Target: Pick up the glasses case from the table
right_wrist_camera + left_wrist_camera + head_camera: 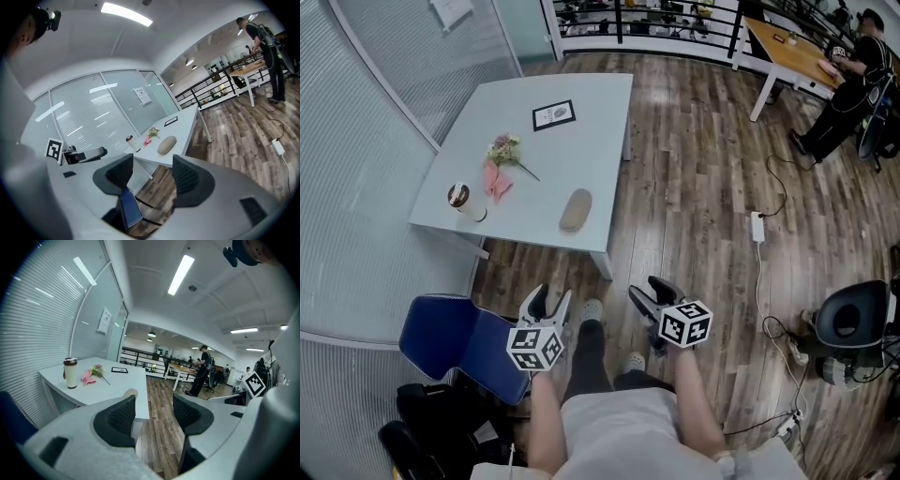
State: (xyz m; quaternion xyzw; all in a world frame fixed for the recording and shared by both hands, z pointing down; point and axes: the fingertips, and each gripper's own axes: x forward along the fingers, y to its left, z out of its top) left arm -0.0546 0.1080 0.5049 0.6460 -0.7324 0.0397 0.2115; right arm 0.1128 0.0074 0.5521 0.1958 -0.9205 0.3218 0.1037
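Tan and rounded, the glasses case (575,209) lies near the front edge of the table (602,150), ahead of the left gripper (549,300) and right gripper (652,292) and well out of reach. Both hang with jaws spread, empty. A shallow, glancing approach would likely skid the smooth case off that edge; the blue chair (450,333) beside the left gripper could snag it.
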